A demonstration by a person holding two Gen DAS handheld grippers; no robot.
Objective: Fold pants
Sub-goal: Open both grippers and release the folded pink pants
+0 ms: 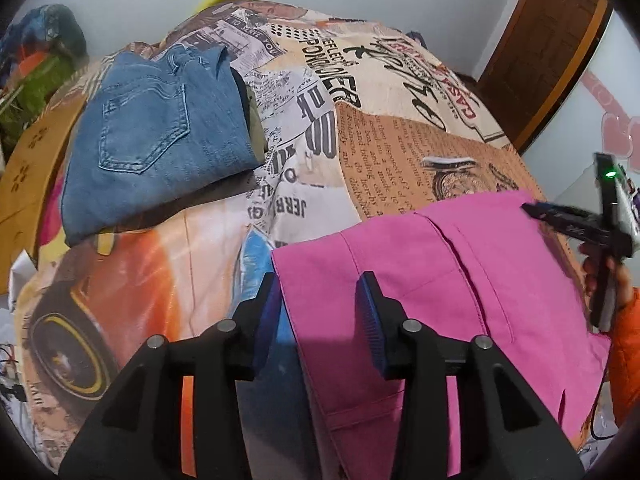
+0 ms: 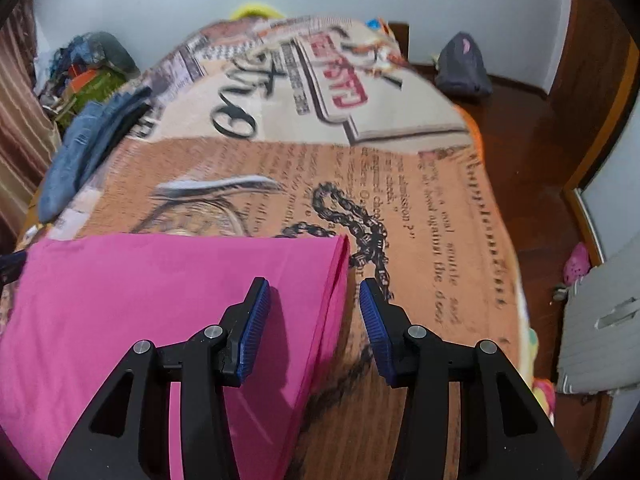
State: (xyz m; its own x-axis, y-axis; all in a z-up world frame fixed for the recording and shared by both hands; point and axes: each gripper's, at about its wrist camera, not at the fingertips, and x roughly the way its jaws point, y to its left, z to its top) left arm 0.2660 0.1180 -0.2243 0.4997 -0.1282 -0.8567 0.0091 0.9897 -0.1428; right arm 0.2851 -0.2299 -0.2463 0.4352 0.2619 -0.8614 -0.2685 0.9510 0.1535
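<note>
So the pink pants (image 1: 432,280) are lying flat across the lower half of both views, on the newspaper-print bedspread (image 1: 360,128). There's already a folded pair of jeans (image 1: 160,136) parked in the upper left. The left gripper (image 1: 320,312) has its jaws apart, straddling the pants' left edge with nothing pinched. Same deal for the right gripper (image 2: 314,308), jaws apart over the right edge near the chain print.

My guess is the next grab is those two corners. I'd get one pad properly under all the layers before squeezing, pinch both sides evenly, and lift together so the fold stays square instead of skewing.
</note>
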